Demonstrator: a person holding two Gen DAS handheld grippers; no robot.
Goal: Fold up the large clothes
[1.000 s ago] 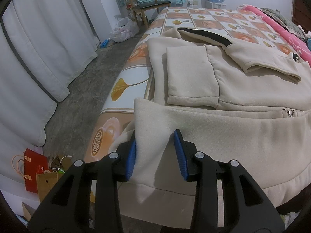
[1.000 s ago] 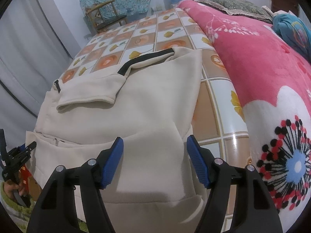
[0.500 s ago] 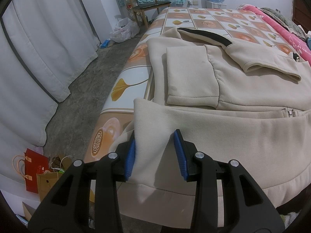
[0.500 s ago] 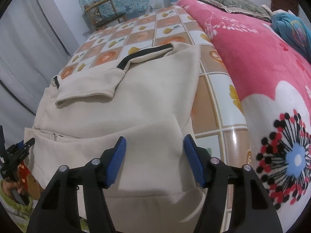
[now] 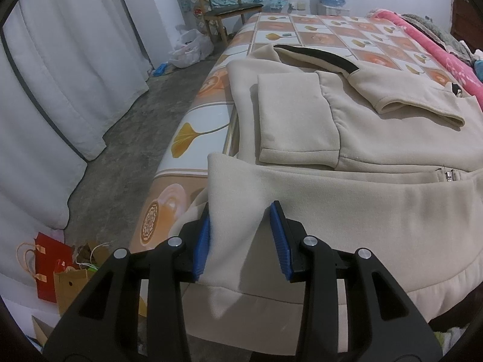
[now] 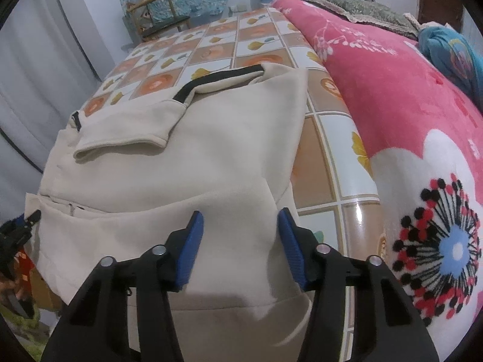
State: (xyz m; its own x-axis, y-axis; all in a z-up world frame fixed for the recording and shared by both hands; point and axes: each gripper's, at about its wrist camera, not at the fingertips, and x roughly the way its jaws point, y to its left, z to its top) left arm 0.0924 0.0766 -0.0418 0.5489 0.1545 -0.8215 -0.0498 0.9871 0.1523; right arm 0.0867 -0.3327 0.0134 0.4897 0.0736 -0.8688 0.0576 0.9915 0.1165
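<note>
A beige jacket (image 5: pixel 377 138) is spread on the bed (image 6: pixel 326 175), its hem end hanging over the near edge. Cloth at the hem's left corner is pinched in the left gripper (image 5: pixel 240 236), unchanged over the last second. The right gripper (image 6: pixel 240 249), spread wider a second ago, is closing over the right corner, with fabric between its jaws but not yet clearly pressed. Once both corners are gripped, the hem can probably be lifted and folded toward the collar (image 6: pixel 217 83).

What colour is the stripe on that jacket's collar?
Black, on the beige jacket; the stripe shows best in the right wrist view.
</note>
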